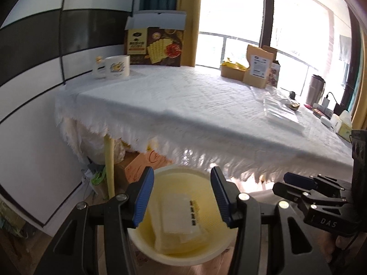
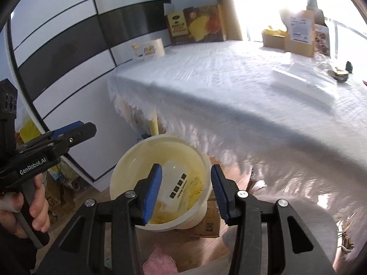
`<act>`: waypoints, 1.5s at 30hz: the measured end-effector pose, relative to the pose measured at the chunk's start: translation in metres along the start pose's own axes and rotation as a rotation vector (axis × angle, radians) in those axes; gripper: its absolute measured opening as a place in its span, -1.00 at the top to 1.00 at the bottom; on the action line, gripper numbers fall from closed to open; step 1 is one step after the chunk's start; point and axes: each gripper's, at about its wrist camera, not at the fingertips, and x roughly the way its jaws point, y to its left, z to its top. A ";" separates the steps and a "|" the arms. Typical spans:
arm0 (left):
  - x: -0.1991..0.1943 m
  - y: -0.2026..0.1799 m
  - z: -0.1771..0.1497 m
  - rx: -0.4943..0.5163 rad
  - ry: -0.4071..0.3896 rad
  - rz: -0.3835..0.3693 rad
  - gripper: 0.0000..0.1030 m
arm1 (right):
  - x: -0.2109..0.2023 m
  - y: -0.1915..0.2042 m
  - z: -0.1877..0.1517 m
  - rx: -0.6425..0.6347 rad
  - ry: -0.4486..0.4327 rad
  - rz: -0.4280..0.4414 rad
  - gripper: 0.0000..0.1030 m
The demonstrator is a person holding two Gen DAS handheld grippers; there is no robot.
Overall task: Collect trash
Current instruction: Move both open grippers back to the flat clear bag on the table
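The cream plastic waste bin (image 2: 160, 183) stands on the floor just beside the near edge of the table (image 1: 183, 96), partly on a cardboard box (image 2: 211, 226) as far as the right wrist view shows. Inside it lies a white flat packet (image 2: 174, 183) with a row of dark squares printed along one side, on top of yellow wrappers (image 2: 197, 185).

Both tools hang above the bin's mouth. The left tool (image 1: 182, 197) has its blue-padded fingers spread wide with nothing between them; the right tool (image 2: 186, 192) is likewise wide and empty. From the left wrist view the right tool appears close at the side, so the two are near each other.

On the table's white fringed cloth (image 2: 229, 87), a flat white slab-like piece (image 2: 302, 87) lies toward the far right, with a small dark wrapper or scrap (image 2: 341, 74) beyond it. At the back stand an open cracker box (image 1: 156, 45), a white tub (image 1: 117, 66), a small bottle (image 1: 98, 67) and brown cardboard packages (image 1: 257, 66).

Much of the collecting looks done, with the slab and the scrap probably left. The risks I see: both tools crowd the same space and could knock together on rising; a finger could snag the fringe and drag the cloth, toppling the boxes; and the bin, perched on the box, might tip if bumped.
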 end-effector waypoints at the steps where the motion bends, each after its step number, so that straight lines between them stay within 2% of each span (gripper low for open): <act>1: 0.001 -0.005 0.002 0.006 -0.003 -0.004 0.01 | -0.005 -0.005 0.001 0.006 -0.010 -0.004 0.19; 13: 0.020 -0.067 0.033 0.078 -0.028 -0.065 -0.02 | -0.049 -0.055 0.009 0.067 -0.115 -0.057 0.19; 22: 0.043 -0.120 0.051 0.132 -0.022 -0.138 -0.19 | -0.076 -0.091 0.008 0.108 -0.207 -0.085 0.19; 37: 0.097 -0.204 0.080 0.228 0.010 -0.245 -0.34 | -0.102 -0.165 0.002 0.228 -0.276 -0.172 0.19; 43: 0.117 -0.251 0.081 0.340 0.048 -0.291 -0.41 | -0.102 -0.186 0.002 0.252 -0.277 -0.195 0.19; 45: 0.123 -0.267 0.079 0.405 0.045 -0.279 -0.42 | -0.101 -0.193 0.002 0.260 -0.276 -0.208 0.19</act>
